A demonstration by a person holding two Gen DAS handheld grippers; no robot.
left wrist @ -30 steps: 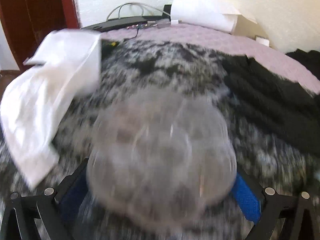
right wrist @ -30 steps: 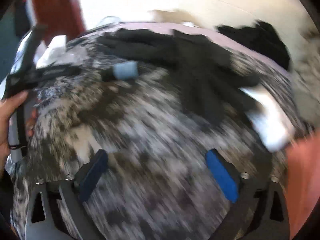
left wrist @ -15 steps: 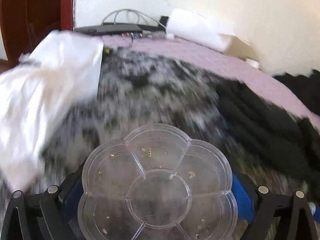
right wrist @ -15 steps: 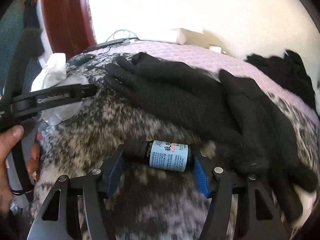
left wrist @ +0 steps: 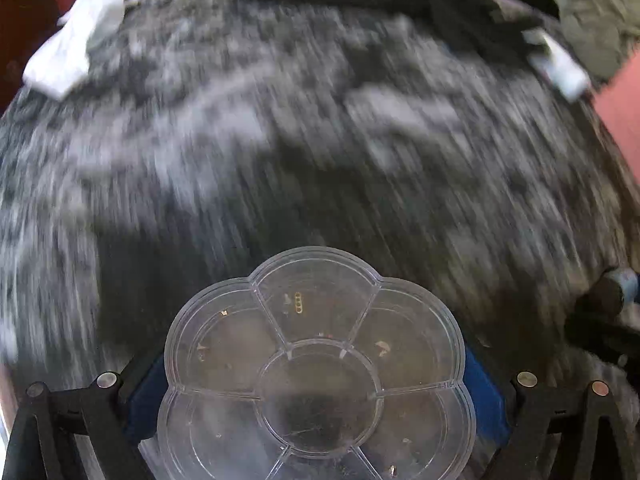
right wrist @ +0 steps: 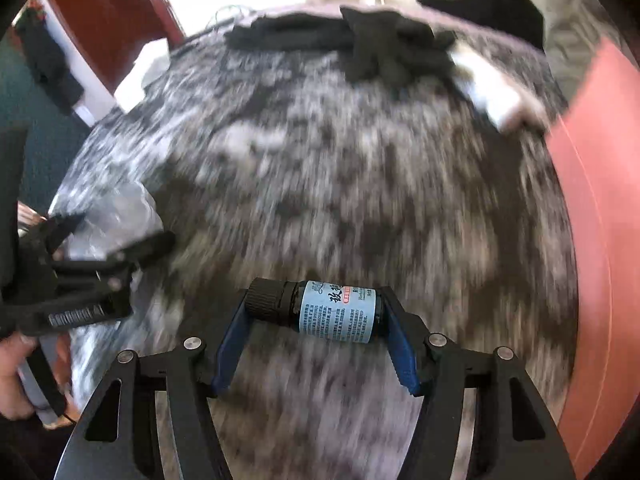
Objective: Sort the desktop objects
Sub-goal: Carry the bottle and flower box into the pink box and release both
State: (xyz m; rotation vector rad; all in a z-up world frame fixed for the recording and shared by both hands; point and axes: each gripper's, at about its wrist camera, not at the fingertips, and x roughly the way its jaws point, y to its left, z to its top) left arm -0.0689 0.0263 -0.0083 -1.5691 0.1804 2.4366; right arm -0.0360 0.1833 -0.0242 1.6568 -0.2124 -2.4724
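Note:
A clear flower-shaped compartment tray (left wrist: 240,360) with a few tiny crumbs in it sits between the blue pads of my left gripper (left wrist: 314,364), which is shut on its sides. My right gripper (right wrist: 316,304) is shut on a small dark bottle (right wrist: 336,312) with a pale blue label, held sideways above the mottled grey blanket (right wrist: 340,184). In the right wrist view the left gripper (right wrist: 92,276) appears at the left edge, with a hand behind it. Both views are motion-blurred.
Black gloves (right wrist: 380,48) lie at the far side of the blanket, a white block (right wrist: 492,92) beside them. A salmon-coloured surface (right wrist: 592,240) fills the right edge. White crumpled material (left wrist: 76,44) lies far left. A red-brown door (right wrist: 116,20) stands behind.
The right gripper closed on the bottle beside the gloves and has drawn back with it. The left gripper, still holding the tray, has swung right and tilted down over the blanket.

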